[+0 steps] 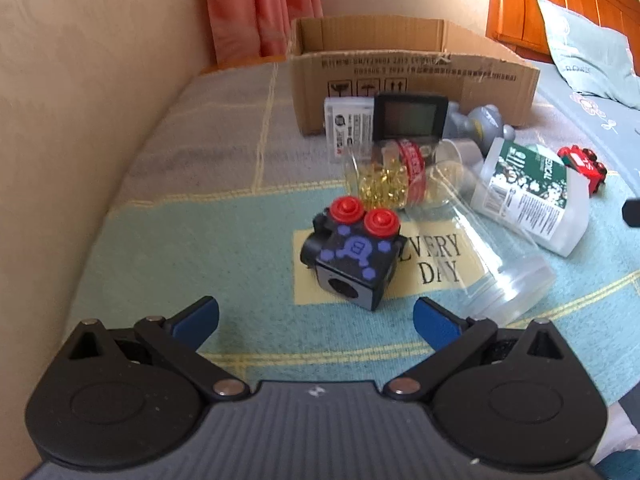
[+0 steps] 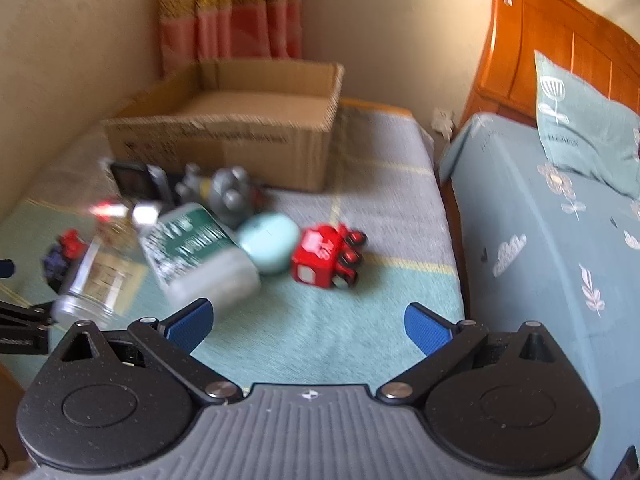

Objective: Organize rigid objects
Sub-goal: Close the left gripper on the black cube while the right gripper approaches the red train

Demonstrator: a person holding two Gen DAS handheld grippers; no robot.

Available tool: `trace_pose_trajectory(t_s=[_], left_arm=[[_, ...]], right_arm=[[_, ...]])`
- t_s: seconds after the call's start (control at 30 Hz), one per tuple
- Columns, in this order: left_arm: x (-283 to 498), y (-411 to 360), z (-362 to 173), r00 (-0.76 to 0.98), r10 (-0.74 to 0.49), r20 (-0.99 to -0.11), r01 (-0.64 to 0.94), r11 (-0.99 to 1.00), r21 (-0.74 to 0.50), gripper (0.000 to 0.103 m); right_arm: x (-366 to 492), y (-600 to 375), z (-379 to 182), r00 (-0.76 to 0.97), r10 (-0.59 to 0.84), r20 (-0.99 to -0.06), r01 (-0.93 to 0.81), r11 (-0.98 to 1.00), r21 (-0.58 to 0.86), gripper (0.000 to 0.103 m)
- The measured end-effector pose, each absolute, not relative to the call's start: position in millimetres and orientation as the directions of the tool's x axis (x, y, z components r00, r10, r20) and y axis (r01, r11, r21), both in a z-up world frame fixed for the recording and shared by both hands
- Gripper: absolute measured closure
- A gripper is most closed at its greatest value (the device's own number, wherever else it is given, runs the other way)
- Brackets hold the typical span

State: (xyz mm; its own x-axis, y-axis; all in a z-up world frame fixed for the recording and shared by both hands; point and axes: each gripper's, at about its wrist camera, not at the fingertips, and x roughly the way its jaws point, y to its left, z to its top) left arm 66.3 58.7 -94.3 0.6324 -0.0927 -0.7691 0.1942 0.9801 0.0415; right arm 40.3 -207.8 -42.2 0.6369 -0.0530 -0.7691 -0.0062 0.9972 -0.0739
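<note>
1. The left tool [image 1: 316, 316] hangs just above the bedspread [image 1: 160, 240] with its blue pads spread wide and nothing between them. It is tilted down and forward, so the gap lines up with the black cube toy [image 1: 352, 256] just ahead. To my eye that is an approach pose, ready to straddle the cube.

2. The right tool [image 2: 308, 322] is likewise released and empty, held low over bare bedspread. The red toy truck [image 2: 326, 256] lies ahead, roughly on its centreline but well short of the pads.

3. The cube toy sits upright, two red knobs on top, apart from the rest of the pile. That probably makes it the easiest first pick.

4. Behind it the clutter is tangled: a clear plastic jar [image 1: 504, 280] on its side, a capsule bottle [image 1: 396, 176] beside it, and a white bottle with a green label [image 1: 528, 196] lying against both. In the right view a pale round case [image 2: 268, 240] rests just beside the white bottle.

5. Farther back a grey figure [image 1: 480, 124], a black framed screen [image 1: 410, 118] and a white pack [image 1: 348, 128] stand close to the cardboard box [image 1: 412, 76]. They may be touching it — I cannot tell.

6. The box stands open-topped at the far end and, as far as the right view shows, holds nothing yet — presumably the destination, so the sorting looks barely begun.
</note>
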Motion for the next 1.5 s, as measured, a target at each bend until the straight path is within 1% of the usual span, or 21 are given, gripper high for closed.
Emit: trace_pose_trajectory(t_s=[0.2, 0.33, 0.57, 0.7, 0.77, 0.9, 1.03, 1.1, 1.13, 1.17, 1.2, 1.33, 1.5], left_arm=[[82.0, 67.0, -97.2, 0.619, -0.158, -0.769, 0.216, 0.976, -0.027, 0.000], [93.3, 67.0, -98.5, 0.623, -0.183, -0.761, 0.258, 0.966, -0.021, 0.000], [103.5, 69.9, -100.1, 0.620, -0.226, -0.751, 0.326, 0.945, -0.016, 0.000], [105.6, 71.3, -98.3, 0.605, -0.242, -0.758, 0.359, 0.933, -0.011, 0.001], [106.4, 70.3, -96.3, 0.597, -0.261, -0.759, 0.393, 0.919, -0.007, 0.006], [105.5, 67.0, -92.2, 0.579, -0.305, -0.756, 0.451, 0.892, -0.015, 0.023], [104.0, 62.6, -89.7, 0.572, -0.323, -0.754, 0.486, 0.874, -0.005, 0.031], [102.7, 61.0, -88.8, 0.573, -0.328, -0.751, 0.491, 0.871, -0.005, 0.040], [102.0, 60.0, -88.0, 0.573, -0.331, -0.750, 0.495, 0.869, -0.005, 0.043], [100.7, 58.8, -87.3, 0.572, -0.338, -0.748, 0.502, 0.865, -0.006, 0.050], [99.4, 57.4, -86.8, 0.574, -0.336, -0.746, 0.504, 0.864, -0.001, 0.052], [96.4, 58.0, -86.3, 0.588, -0.298, -0.752, 0.459, 0.888, 0.007, 0.052], [86.5, 71.3, -85.2, 0.617, -0.153, -0.772, 0.277, 0.961, 0.030, 0.052]], right_arm=[[54.7, -223.5, -63.1, 0.576, -0.076, -0.814, 0.036, 0.997, -0.067, 0.000], [59.3, -224.2, -74.2, 0.555, -0.050, -0.830, 0.018, 0.999, -0.048, 0.000], [63.1, -215.5, -86.9, 0.526, -0.044, -0.850, -0.035, 0.997, -0.073, 0.000], [62.1, -222.2, -89.1, 0.530, -0.002, -0.848, -0.031, 0.999, -0.022, 0.000], [61.0, -221.8, -90.8, 0.545, 0.005, -0.838, -0.049, 0.998, -0.026, 0.000], [59.9, -222.0, -91.2, 0.555, 0.012, -0.832, -0.057, 0.998, -0.024, 0.000], [59.7, -222.2, -92.2, 0.560, 0.010, -0.829, -0.053, 0.998, -0.024, 0.000], [60.3, -221.9, -92.1, 0.560, 0.009, -0.828, -0.052, 0.998, -0.024, 0.000], [60.0, -221.6, -92.2, 0.562, 0.009, -0.827, -0.052, 0.998, -0.024, 0.000], [59.3, -221.5, -92.5, 0.566, 0.009, -0.824, -0.051, 0.998, -0.024, 0.000], [58.7, -221.9, -92.7, 0.570, 0.009, -0.822, -0.050, 0.998, -0.024, 0.000], [57.6, -222.1, -92.9, 0.579, 0.011, -0.815, -0.053, 0.998, -0.024, 0.000], [57.5, -229.6, -92.4, 0.577, 0.001, -0.817, -0.037, 0.999, -0.025, 0.000]])
